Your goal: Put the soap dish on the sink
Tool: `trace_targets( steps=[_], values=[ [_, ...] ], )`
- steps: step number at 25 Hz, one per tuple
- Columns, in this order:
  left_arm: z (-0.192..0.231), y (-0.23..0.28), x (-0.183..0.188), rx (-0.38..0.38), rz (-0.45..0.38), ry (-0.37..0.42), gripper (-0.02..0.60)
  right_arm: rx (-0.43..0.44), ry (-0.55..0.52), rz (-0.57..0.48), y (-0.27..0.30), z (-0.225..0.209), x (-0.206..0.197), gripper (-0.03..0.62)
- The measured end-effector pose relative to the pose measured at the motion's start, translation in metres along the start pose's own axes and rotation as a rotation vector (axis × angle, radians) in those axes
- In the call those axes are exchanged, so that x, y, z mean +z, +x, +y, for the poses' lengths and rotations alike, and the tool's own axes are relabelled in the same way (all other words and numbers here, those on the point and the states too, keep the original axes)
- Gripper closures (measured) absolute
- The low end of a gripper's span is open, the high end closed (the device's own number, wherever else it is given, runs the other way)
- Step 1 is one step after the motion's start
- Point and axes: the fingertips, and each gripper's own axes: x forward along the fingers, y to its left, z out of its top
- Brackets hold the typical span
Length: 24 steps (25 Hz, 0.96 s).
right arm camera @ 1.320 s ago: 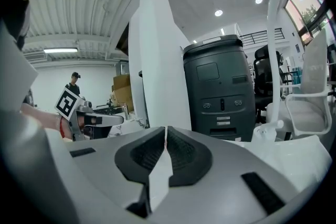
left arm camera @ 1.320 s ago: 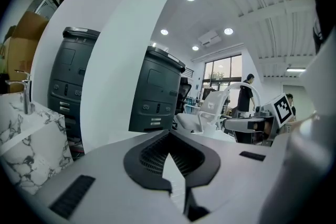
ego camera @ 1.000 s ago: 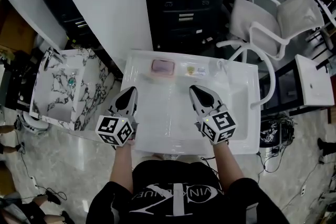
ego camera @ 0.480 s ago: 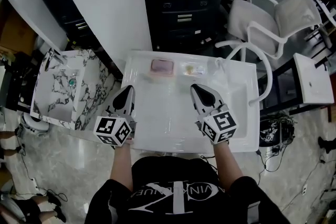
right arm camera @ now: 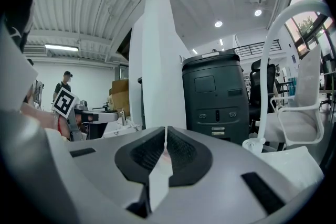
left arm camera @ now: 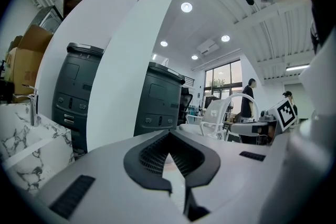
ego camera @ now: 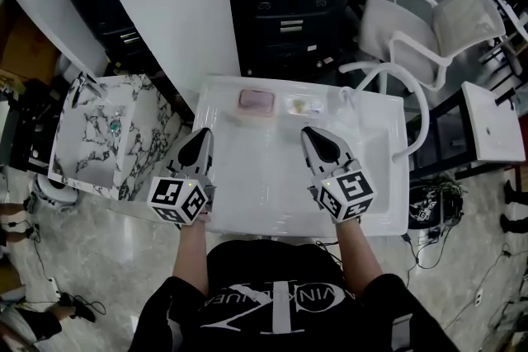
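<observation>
A pink soap dish point(ego camera: 256, 100) rests on the back ledge of the white sink point(ego camera: 386, 177), left of centre. Beside it on the same ledge lies a clear dish point(ego camera: 304, 105) with something yellowish in it. My left gripper point(ego camera: 204, 134) hovers over the sink's left part, short of the pink dish, with its jaws together and nothing held. My right gripper point(ego camera: 312, 133) hangs level with it over the middle, also shut and empty. In the left gripper view the left gripper's point(left arm camera: 169, 135) tips meet. The right gripper point(right arm camera: 166, 130) shows the same in the right gripper view.
A small white faucet point(ego camera: 346, 100) stands at the back right of the ledge. A marble-patterned sink point(ego camera: 99, 136) stands to the left. White chairs point(ego camera: 429, 37) and dark cabinets point(ego camera: 289, 4) are behind, and a white pillar point(ego camera: 173, 4) rises at the back left.
</observation>
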Motion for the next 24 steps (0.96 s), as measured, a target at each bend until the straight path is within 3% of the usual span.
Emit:
trace_targets(
  steps=[24],
  values=[
    [0.010,-0.003,-0.001,0.013,-0.005,0.003,0.569,-0.028,0.018,0.000,0.002,-0.001,-0.006,0.560]
  ],
)
